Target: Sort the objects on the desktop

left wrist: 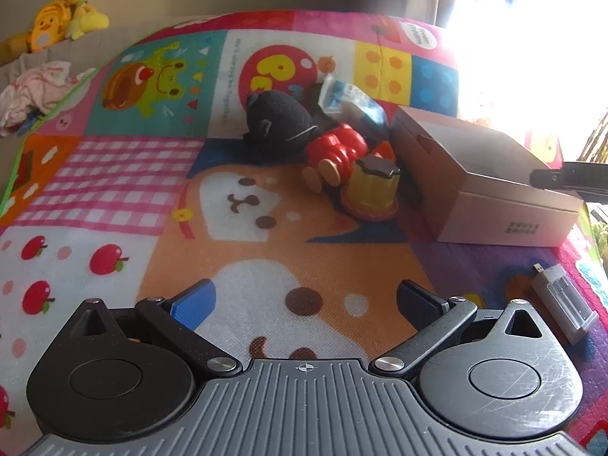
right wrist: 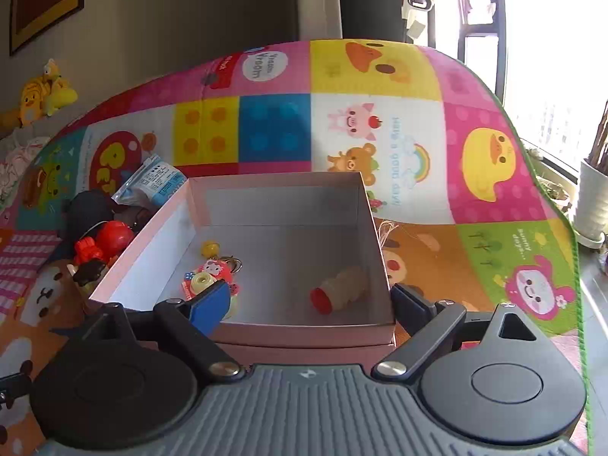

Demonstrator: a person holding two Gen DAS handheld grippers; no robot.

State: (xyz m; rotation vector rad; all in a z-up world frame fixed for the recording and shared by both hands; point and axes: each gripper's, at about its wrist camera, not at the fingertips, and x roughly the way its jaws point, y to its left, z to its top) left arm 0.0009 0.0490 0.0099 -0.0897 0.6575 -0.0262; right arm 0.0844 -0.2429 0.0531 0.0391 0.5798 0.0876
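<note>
The open pink cardboard box (right wrist: 288, 228) already holds a small red-capped bottle (right wrist: 340, 292) and a pink cartoon keychain (right wrist: 211, 277), while both the left gripper (left wrist: 304, 300) and right gripper (right wrist: 307, 304) stand released and empty. Left to sort (as far as visible): a black plush toy (left wrist: 273, 121), red plastic figure (left wrist: 336, 152), blue-white packet (left wrist: 349, 98) and yellow cup-shaped toy (left wrist: 374, 190) crowded against the box's side, plus a white USB stick (left wrist: 562, 304) lying apart on the patchwork play mat (left wrist: 114, 190).

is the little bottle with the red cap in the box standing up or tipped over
Tipped over. The little bottle lies on its side on the floor of the open box, red cap pointing toward the camera, away from the keychain toy.
</note>
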